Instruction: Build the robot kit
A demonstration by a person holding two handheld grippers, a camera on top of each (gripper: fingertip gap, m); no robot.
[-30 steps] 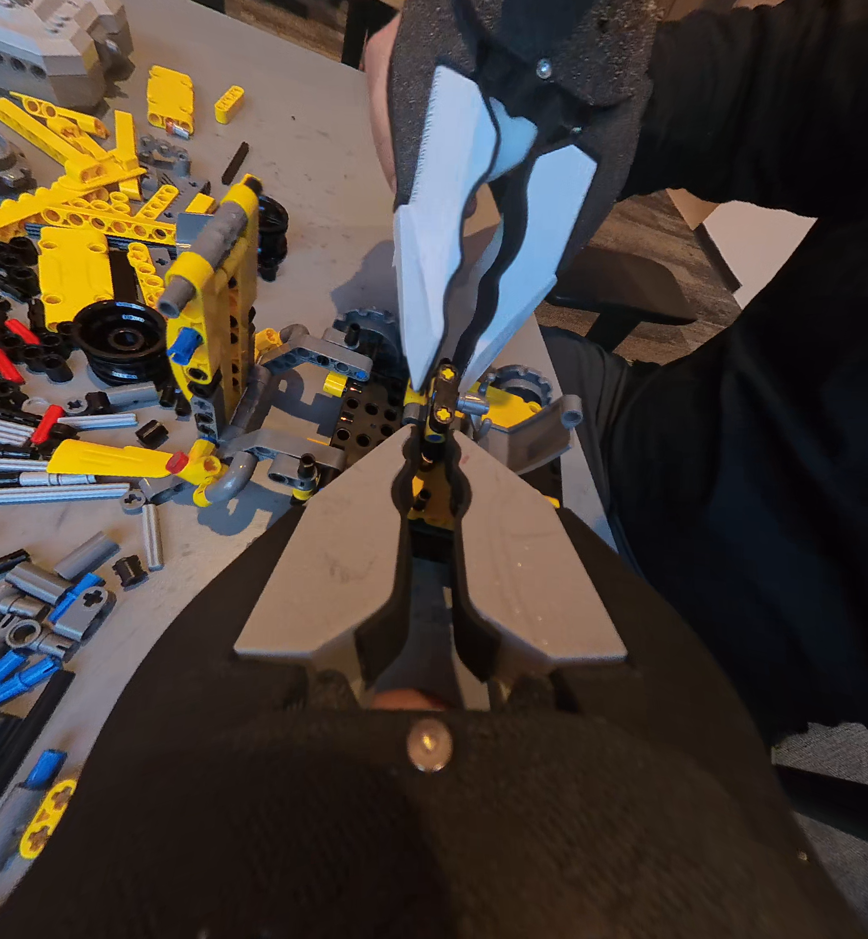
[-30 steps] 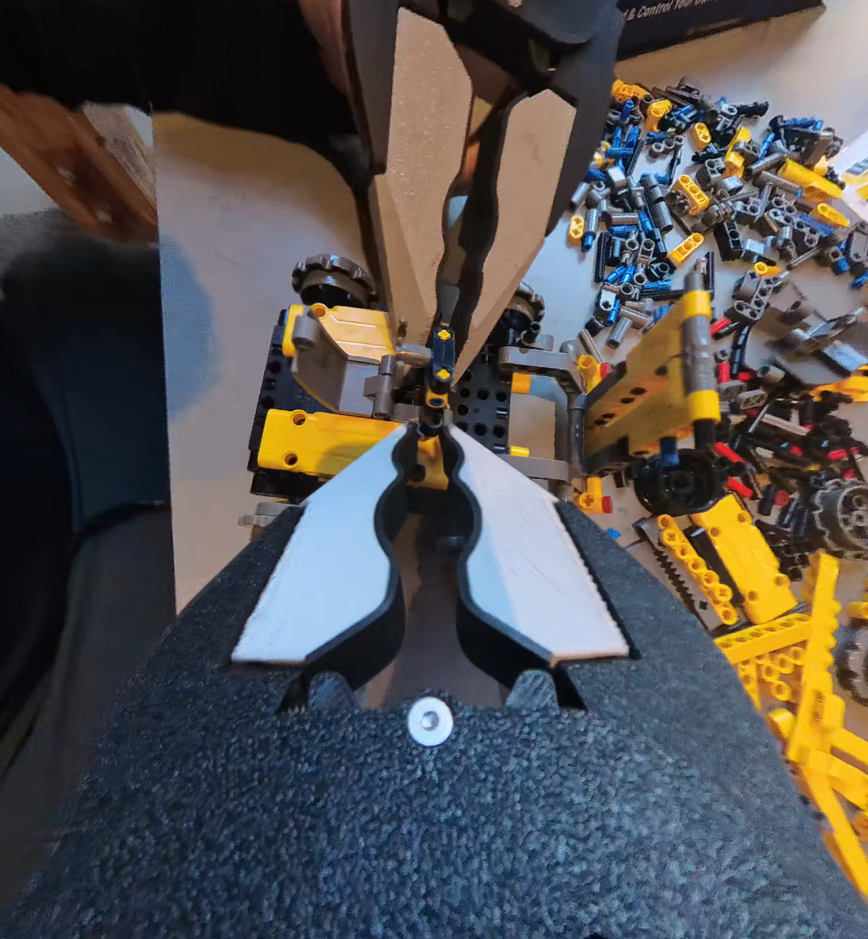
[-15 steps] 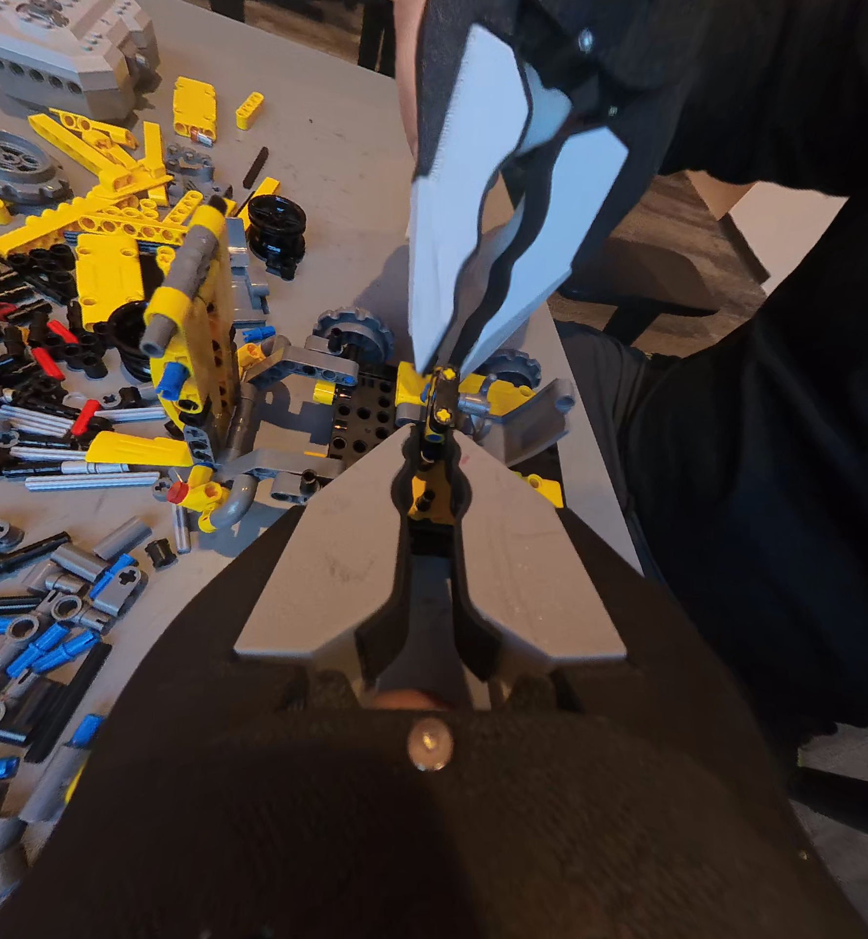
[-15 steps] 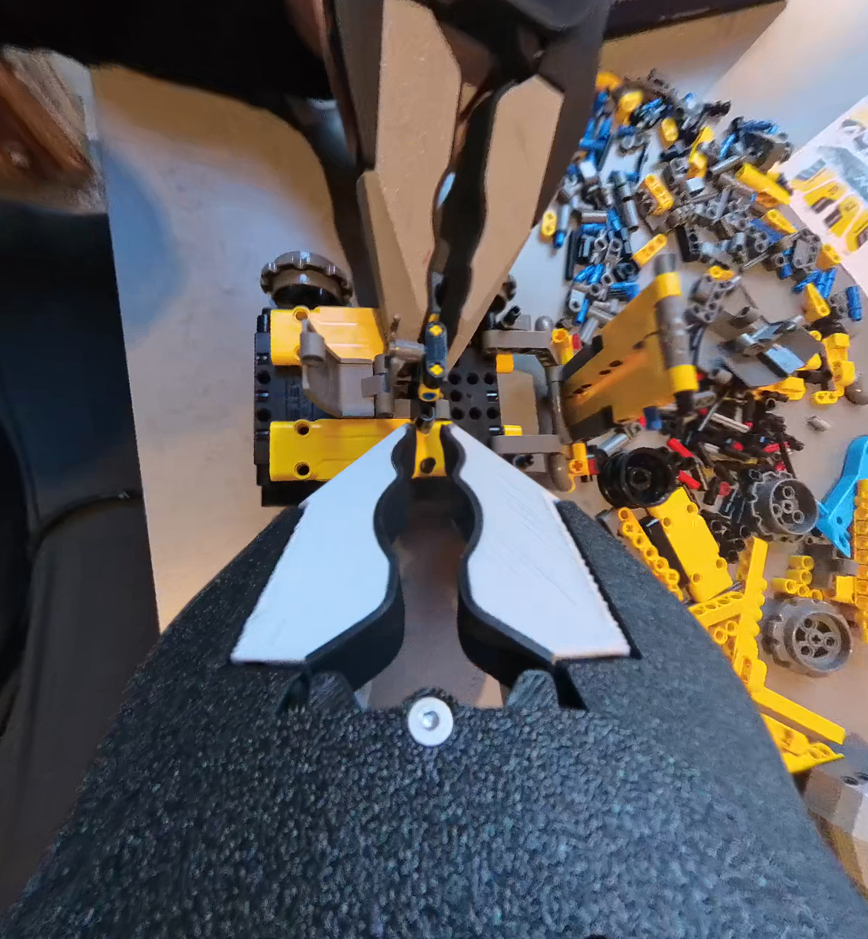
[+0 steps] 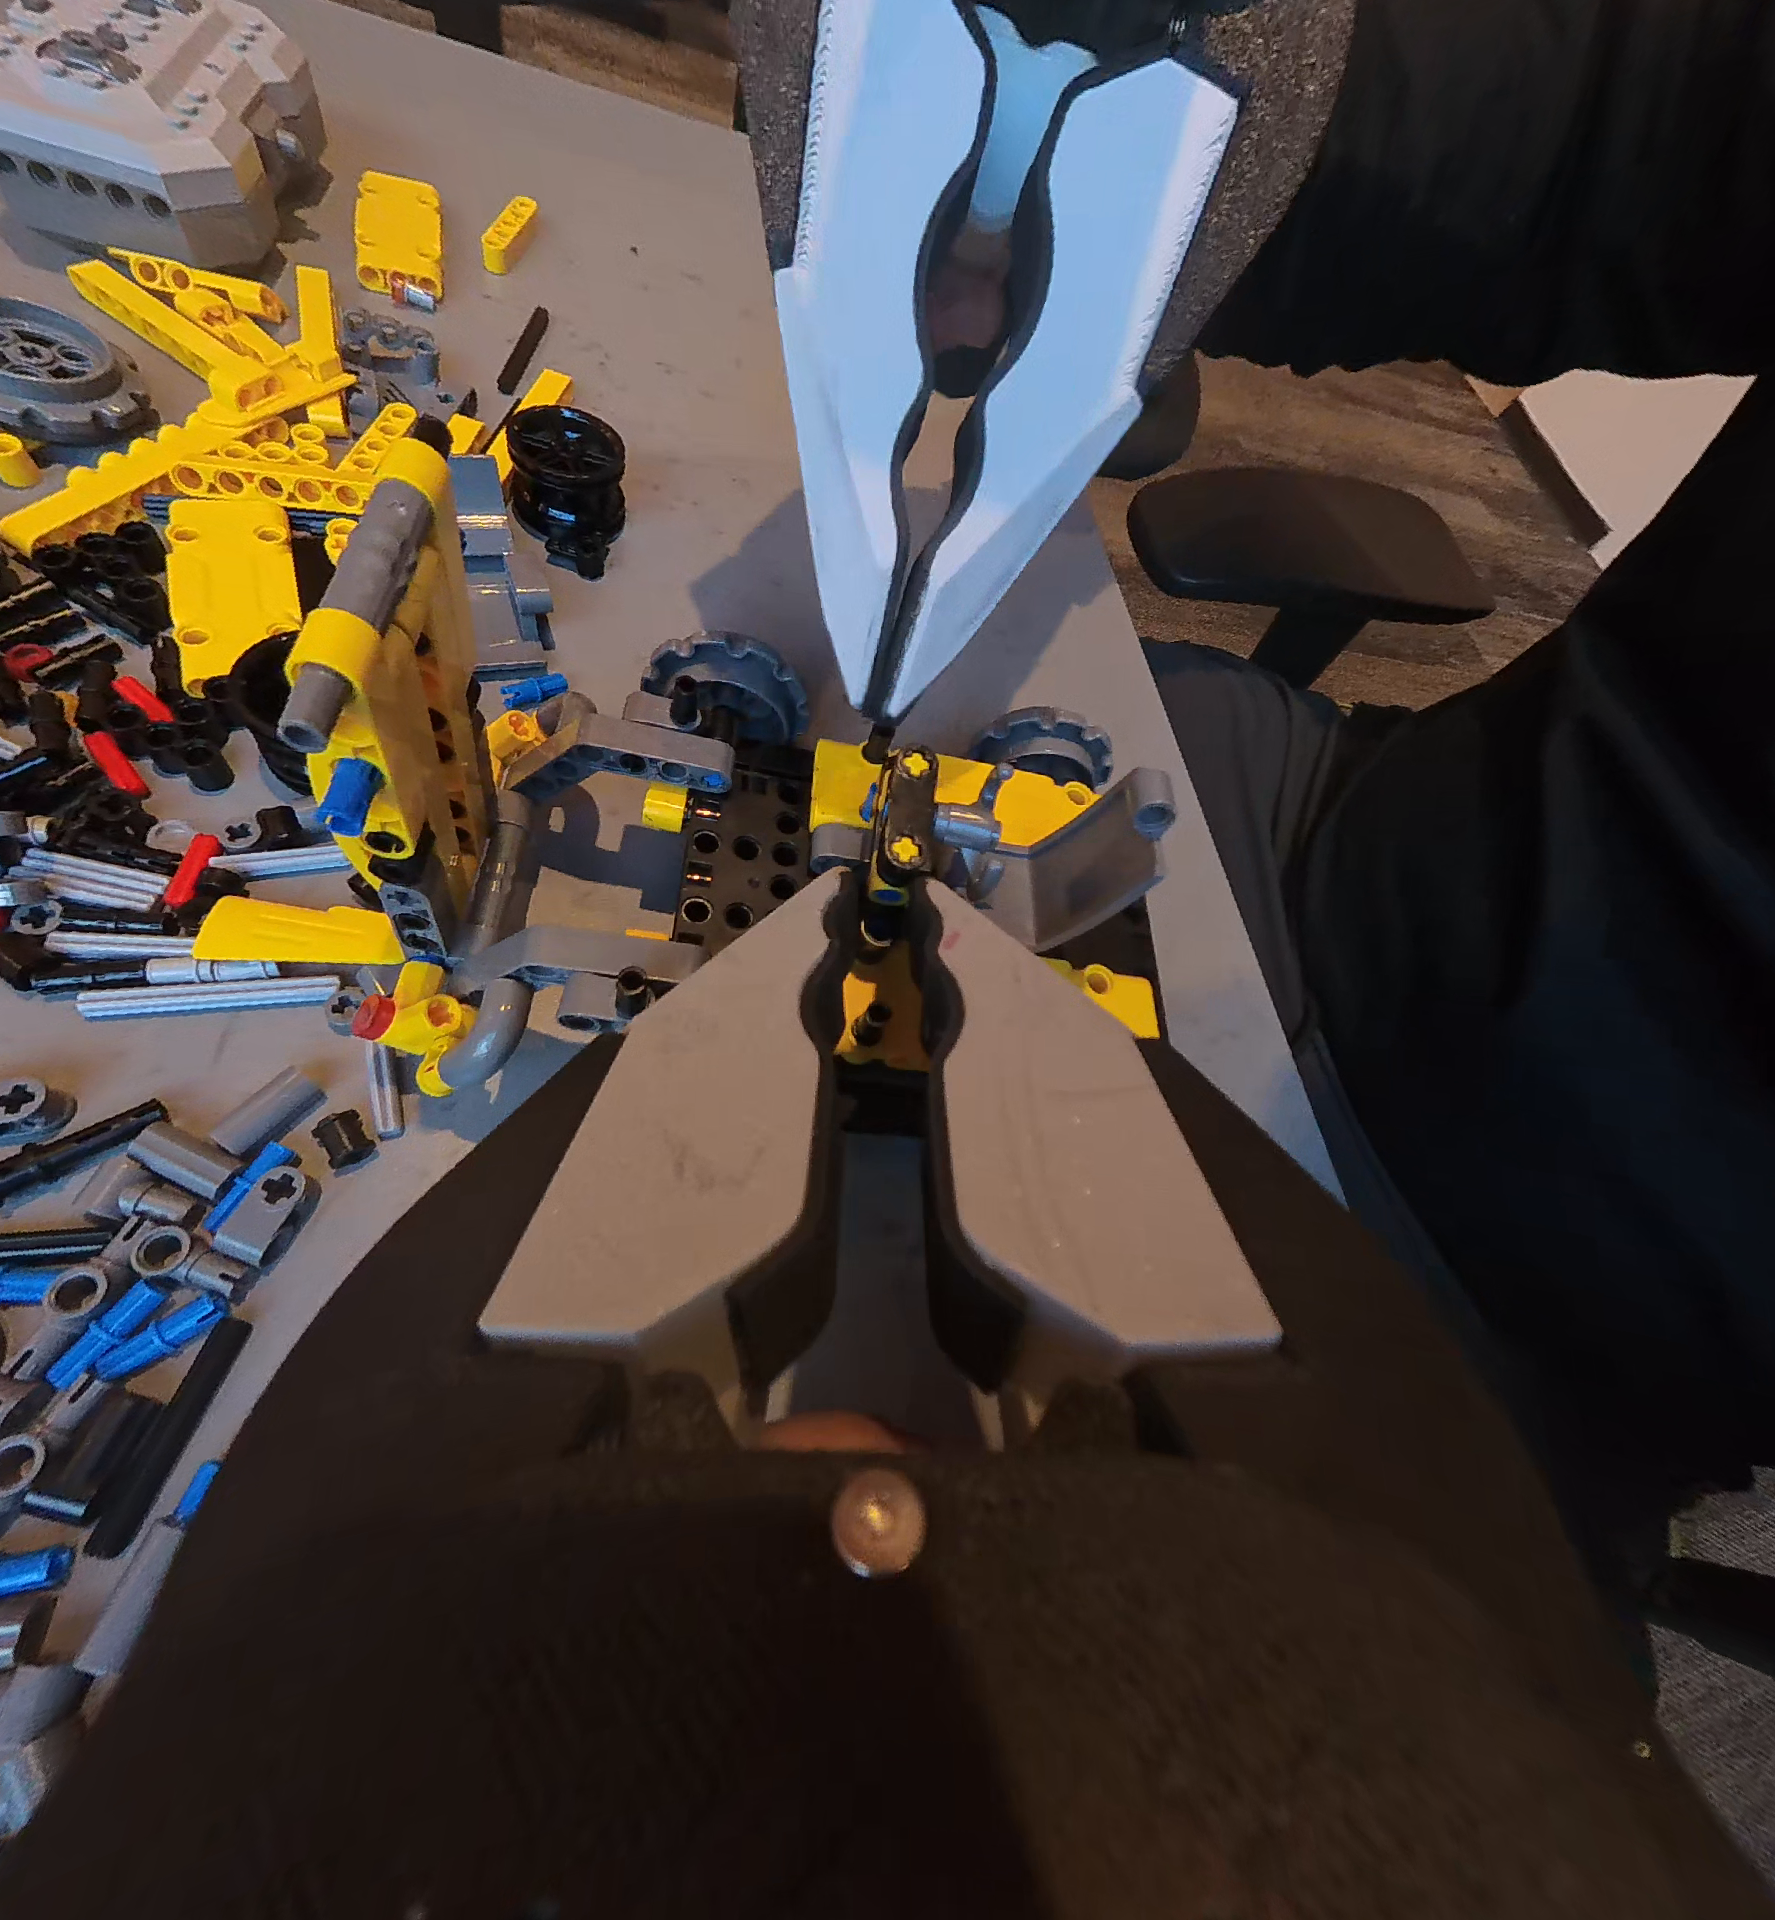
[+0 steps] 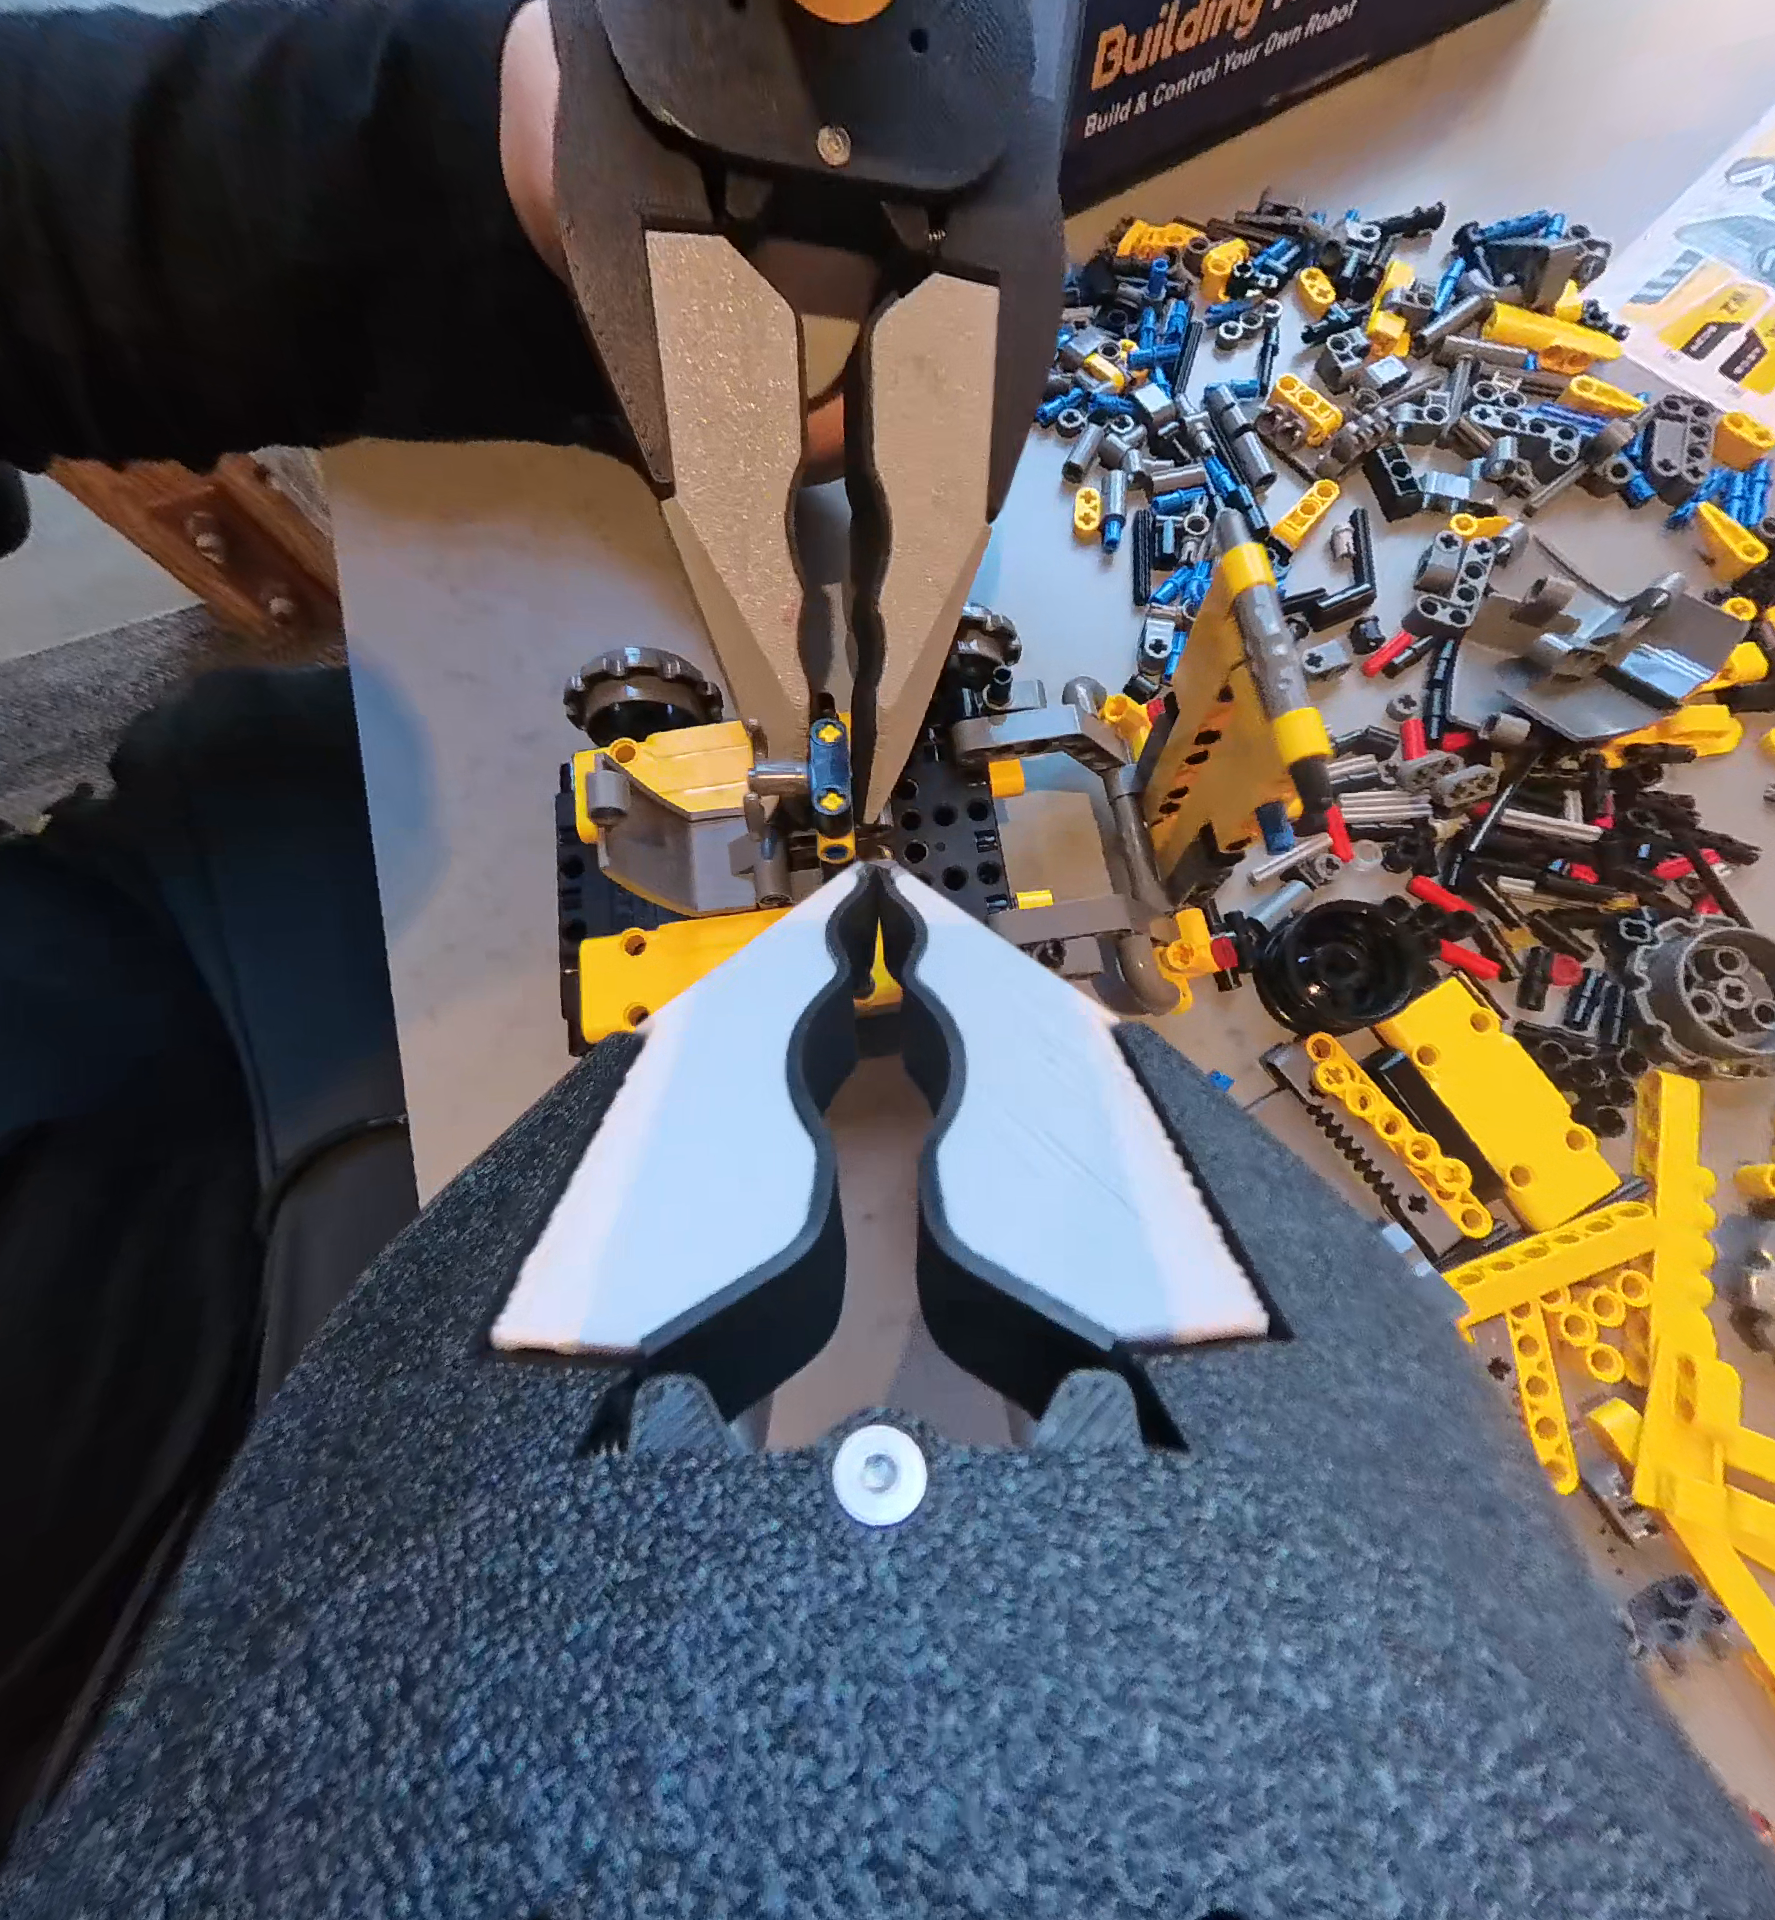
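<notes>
- Left tool [image 5: 881, 906] nearly closed, grey fingers clamped on the yellow-and-black stack under a small black connector [image 5: 908, 812] on the toy-brick vehicle [image 5: 748, 862].
- Right tool [image 5: 881, 717] comes in from the opposite side, white fingers closed to a thin slit; tips pinch a short black pin [image 5: 875, 743] just above the connector. In its own view the right tool [image 6: 875, 871] is tip to tip with the left tool [image 6: 841, 800].
- Connector stands upright, long axis vertical, yellow cross-holes facing the left camera.
- Vehicle sits near the table [image 5: 675, 312] corner, right beside the edge next to the person's dark-clothed lap [image 5: 1537, 935]; its long axis runs along that edge, grey toothed wheels [image 5: 725, 681] on the far side.
- Bare table only behind the vehicle, toward the far edge; little room on the person's side.
- Other side crowded: upright yellow frame with grey cylinder [image 5: 384, 665] just beside the vehicle, then loose yellow beams [image 5: 208, 468], black wheel [image 5: 563, 457], blue, black and red pins [image 5: 124, 1340].
- Grey hub block [image 5: 124, 114] at the far corner; dark box [image 6: 1267, 62] and printed sheet [image 6: 1756, 281] beyond the pile in the right view.
</notes>
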